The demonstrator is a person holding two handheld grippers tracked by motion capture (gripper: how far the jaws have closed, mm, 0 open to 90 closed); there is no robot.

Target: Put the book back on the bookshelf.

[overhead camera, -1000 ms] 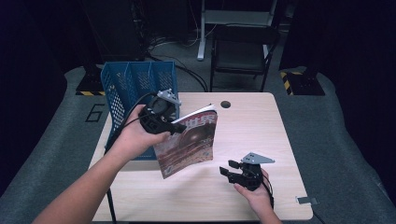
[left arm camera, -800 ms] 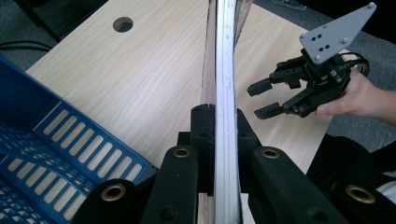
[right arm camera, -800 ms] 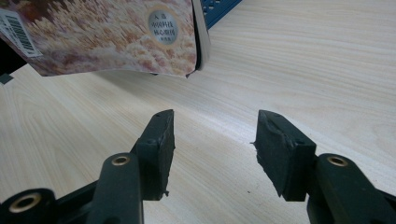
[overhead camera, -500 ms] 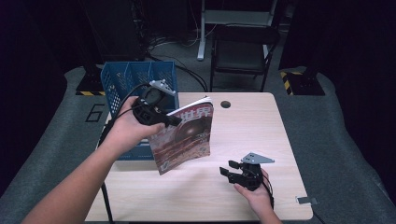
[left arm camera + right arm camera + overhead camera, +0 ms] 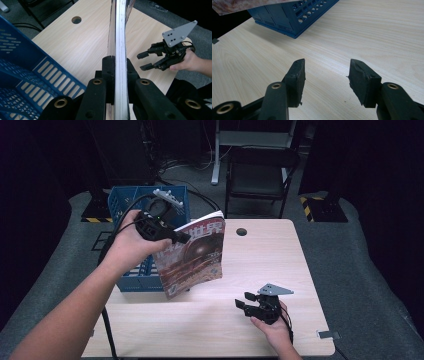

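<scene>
Left gripper: your left gripper is clamped on the glossy magazine with the reddish-brown cover, close to its upper left corner; in the left gripper view both black jaws press flat against the two faces of the magazine, which runs edge-on between them.
Magazine position: you hold it clear of the light wooden tabletop, hanging tilted, top edge toward the far side, lower corner pointing down at the near left of the table.
Magazine versus crate: it hangs just right of the blue slotted plastic crate and overlaps the crate's right side in the high view; contact between them cannot be judged.
Crate: it stands at the far left of the table, its slotted wall beside your left gripper in the left gripper view.
Right gripper: your right gripper rests low at the near right of the table, jaws parted with nothing between them; the right gripper view shows bare wood in the gap.
Separation: right gripper and magazine are well apart.
Table detail: a round cable hole lies on the far side, right of the magazine's top edge.
</scene>
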